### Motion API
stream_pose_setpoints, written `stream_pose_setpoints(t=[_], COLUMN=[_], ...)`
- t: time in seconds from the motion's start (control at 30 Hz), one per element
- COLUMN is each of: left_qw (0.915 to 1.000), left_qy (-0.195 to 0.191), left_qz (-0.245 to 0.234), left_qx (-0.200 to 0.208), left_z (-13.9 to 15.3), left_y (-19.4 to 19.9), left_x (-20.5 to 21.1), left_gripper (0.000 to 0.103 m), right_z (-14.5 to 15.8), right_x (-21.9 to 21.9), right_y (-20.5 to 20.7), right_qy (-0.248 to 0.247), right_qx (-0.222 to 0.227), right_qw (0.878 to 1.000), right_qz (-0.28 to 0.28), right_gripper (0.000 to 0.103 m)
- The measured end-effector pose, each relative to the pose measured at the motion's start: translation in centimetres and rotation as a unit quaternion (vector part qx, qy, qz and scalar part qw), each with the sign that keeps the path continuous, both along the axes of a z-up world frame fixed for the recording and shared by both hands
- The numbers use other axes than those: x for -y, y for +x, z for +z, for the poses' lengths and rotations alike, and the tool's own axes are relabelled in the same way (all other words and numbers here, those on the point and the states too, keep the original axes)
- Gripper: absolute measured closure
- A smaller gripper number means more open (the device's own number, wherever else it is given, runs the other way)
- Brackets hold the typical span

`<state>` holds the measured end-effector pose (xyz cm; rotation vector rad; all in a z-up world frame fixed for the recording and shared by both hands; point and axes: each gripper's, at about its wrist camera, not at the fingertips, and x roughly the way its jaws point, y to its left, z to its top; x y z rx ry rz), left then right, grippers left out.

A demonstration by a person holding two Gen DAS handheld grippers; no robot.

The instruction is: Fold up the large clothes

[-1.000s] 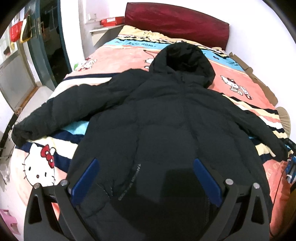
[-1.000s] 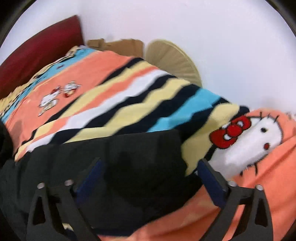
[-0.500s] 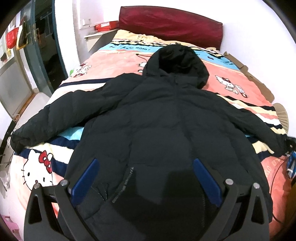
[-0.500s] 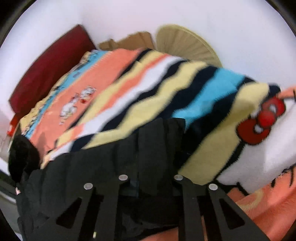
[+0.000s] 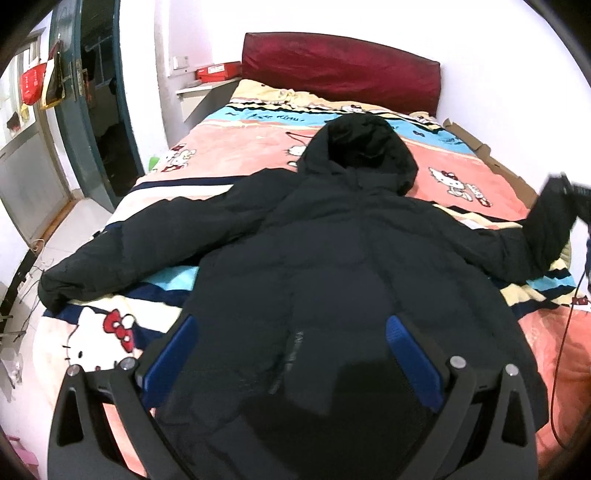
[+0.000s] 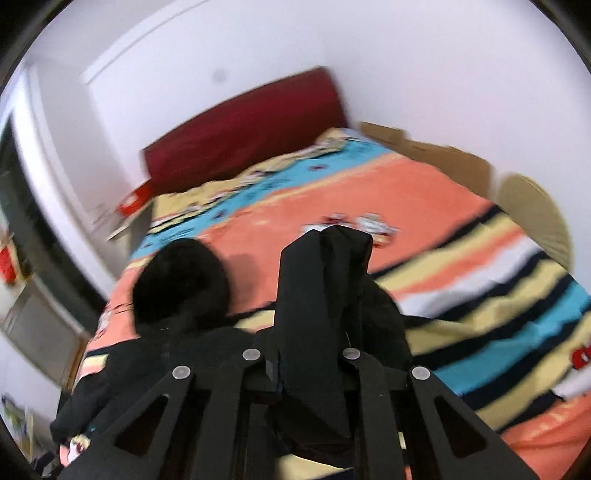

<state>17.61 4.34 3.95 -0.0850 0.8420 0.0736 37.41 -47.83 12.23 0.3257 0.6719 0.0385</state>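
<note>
I am clenching my right tool [image 6: 301, 363] on the black jacket's [image 5: 332, 266] sleeve cuff [image 6: 325, 280], lifting it off the bed [image 5: 251, 147]; my left tool [image 5: 291, 365] is hanging released over the hem.

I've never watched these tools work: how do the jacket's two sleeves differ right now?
The left sleeve lies flat and stretched out on the blanket; the right sleeve is lifted off it. Nothing grips the left sleeve, while the right gripper is shut on the right sleeve's cuff. Both are black and puffy.

White walls [image 5: 480, 33], red headboard [image 5: 343, 74], teal door [image 5: 62, 122]
</note>
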Motion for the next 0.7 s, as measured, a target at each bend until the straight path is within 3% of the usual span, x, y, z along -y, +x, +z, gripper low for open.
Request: stream_pose_setpoints(t=[0.17,0.33,0.5,0.7], left_qw=[0.9999,0.9991,0.997,0.9937], left_qy=[-0.006,-0.023,-0.017,-0.013], left_qz=[0.005,0.036,0.075,0.112], left_qx=[-0.011,-0.001,0.001,0.0], left_z=[-0.3,-0.5,-0.9,-2.0], left_y=[-0.3,-1.1,-1.6,-1.9], left_x=[-3.0,-6.8,-10.7,-14.9], left_gripper=[0.0,0.0,0.0,0.0], right_z=[1.3,-0.1,-3.9,-9.8], right_x=[-9.6,-20.3,-31.4,-41.5], right_y=[0.9,1.8,1.3,-0.4], right_qy=[-0.014,-0.033,-0.066,-0.104], right_qx=[0.013,0.007,-0.018,-0.065], right_qw=[0.997,0.988,0.973,0.949], right_qz=[0.07,0.148,0.223,0.289], right_gripper=[0.09,0.09,0.09,0.09])
